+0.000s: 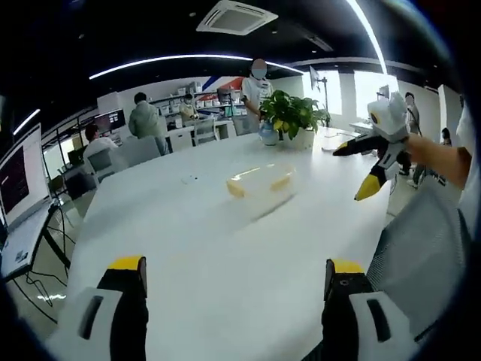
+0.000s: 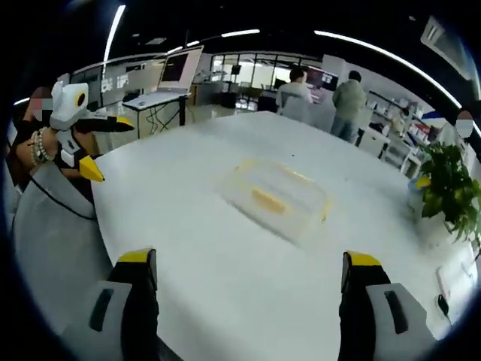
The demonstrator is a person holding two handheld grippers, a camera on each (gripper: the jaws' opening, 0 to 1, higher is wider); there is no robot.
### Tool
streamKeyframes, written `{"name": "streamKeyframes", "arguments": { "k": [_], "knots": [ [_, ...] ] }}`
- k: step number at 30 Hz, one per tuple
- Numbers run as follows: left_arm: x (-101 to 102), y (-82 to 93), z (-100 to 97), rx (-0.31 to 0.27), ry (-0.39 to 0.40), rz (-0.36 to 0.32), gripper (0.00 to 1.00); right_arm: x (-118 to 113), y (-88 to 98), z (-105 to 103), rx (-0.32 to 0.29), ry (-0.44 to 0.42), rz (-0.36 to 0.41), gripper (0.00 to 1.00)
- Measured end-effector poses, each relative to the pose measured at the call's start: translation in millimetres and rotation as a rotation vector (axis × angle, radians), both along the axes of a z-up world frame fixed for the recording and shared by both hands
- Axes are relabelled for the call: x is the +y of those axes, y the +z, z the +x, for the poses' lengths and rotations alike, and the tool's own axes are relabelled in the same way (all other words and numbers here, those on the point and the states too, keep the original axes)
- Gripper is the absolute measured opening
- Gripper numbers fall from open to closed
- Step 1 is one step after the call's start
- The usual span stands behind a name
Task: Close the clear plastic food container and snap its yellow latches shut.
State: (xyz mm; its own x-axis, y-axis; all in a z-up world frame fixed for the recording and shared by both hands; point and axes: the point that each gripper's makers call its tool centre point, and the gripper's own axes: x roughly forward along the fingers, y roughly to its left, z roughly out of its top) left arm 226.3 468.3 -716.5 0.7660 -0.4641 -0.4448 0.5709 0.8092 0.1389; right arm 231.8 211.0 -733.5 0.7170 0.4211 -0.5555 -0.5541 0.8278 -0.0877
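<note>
Left gripper (image 1: 234,278): nearest the lens in the left gripper view, jaws spread wide apart, nothing between them, hovering over the near edge of the white table (image 1: 225,248).
Right gripper (image 2: 252,274): jaws likewise wide apart and empty above the table's near edge in the right gripper view; in the left gripper view it hangs off the right edge, jaws parted.
Clear plastic food container (image 1: 261,183): rests on the table around its middle, well apart from both grippers, lid on; yellow latches (image 1: 235,189) show at its sides, whether snapped down I cannot tell.
Potted plant (image 1: 294,116): at the table's far edge.
Laptop (image 2: 169,79): open on a stand beyond the table's far corner.
People: several sit or stand at desks beyond the table.
</note>
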Motion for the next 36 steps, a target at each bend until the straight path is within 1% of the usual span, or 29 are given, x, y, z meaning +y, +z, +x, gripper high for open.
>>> {"name": "streamKeyframes", "arguments": {
  "k": [2, 4, 6, 7, 9, 10, 13, 14, 16, 18, 20, 23, 25, 28, 30, 34, 36],
  "knots": [
    [1.5, -0.9, 1.0, 0.000, 0.002, 0.003, 0.96, 0.3, -3.9, -3.4, 0.013, -0.031, 0.027, 1.00],
    [3.4, -2.6, 3.8, 0.008, 0.011, -0.019, 0.96, -0.4, -6.7, -4.4, 0.002, -0.045, 0.035, 1.00],
    [4.3, -5.2, 5.3, 0.009, 0.021, -0.022, 0.96, -2.4, -10.5, -5.3, 0.005, -0.062, 0.040, 1.00],
    [4.3, -6.9, 5.7, 0.006, 0.023, -0.021, 0.96, -4.3, -14.3, -6.5, 0.020, -0.077, 0.046, 1.00],
    [7.0, -14.8, 5.9, 0.024, 0.026, 0.013, 0.96, -8.7, -17.7, -6.9, 0.039, -0.100, 0.042, 0.99],
    [7.8, -16.3, 6.0, 0.022, 0.022, 0.024, 0.95, -8.8, -17.1, -6.7, 0.036, -0.100, 0.043, 0.99],
    [5.8, -18.1, 4.7, 0.039, 0.014, 0.006, 0.96, -11.0, -14.0, -3.3, 0.012, -0.122, 0.051, 0.99],
    [4.6, -17.9, 4.6, 0.040, 0.012, -0.001, 0.96, -11.2, -14.7, -3.1, 0.012, -0.123, 0.050, 0.99],
    [3.5, -19.5, 5.0, 0.038, 0.005, 0.006, 0.96, -13.7, -21.3, -3.0, 0.030, -0.135, 0.035, 0.99],
    [3.5, -22.3, 5.4, 0.046, 0.002, 0.007, 0.96, -14.4, -24.5, -2.5, 0.037, -0.137, 0.023, 0.98],
    [3.5, -25.0, 5.1, 0.059, 0.002, 0.006, 0.98, -12.7, -24.3, -2.3, 0.036, -0.131, 0.030, 0.99],
    [4.2, -23.7, 6.7, 0.047, 0.003, 0.007, 0.98, -9.8, -26.8, -3.7, 0.048, -0.125, 0.026, 0.99],
    [2.9, -26.1, 6.2, 0.060, -0.001, -0.002, 0.98, -9.2, -26.5, -3.1, 0.043, -0.123, 0.023, 0.99],
    [1.4, -29.4, 4.9, 0.064, -0.017, 0.017, 0.98, -8.5, -28.4, -3.9, 0.054, -0.122, 0.019, 0.99],
    [1.2, -30.2, 4.7, 0.067, -0.021, 0.019, 0.98, -7.4, -27.0, -3.8, 0.047, -0.120, 0.025, 0.99],
    [0.5, -35.0, 4.5, 0.092, -0.026, 0.012, 0.99, -7.1, -28.3, -3.0, 0.055, -0.125, 0.031, 0.99],
    [-2.1, -37.5, 3.1, 0.106, -0.037, 0.011, 0.99, -6.6, -32.4, -3.8, 0.069, -0.119, 0.019, 0.99]
  ]
}}
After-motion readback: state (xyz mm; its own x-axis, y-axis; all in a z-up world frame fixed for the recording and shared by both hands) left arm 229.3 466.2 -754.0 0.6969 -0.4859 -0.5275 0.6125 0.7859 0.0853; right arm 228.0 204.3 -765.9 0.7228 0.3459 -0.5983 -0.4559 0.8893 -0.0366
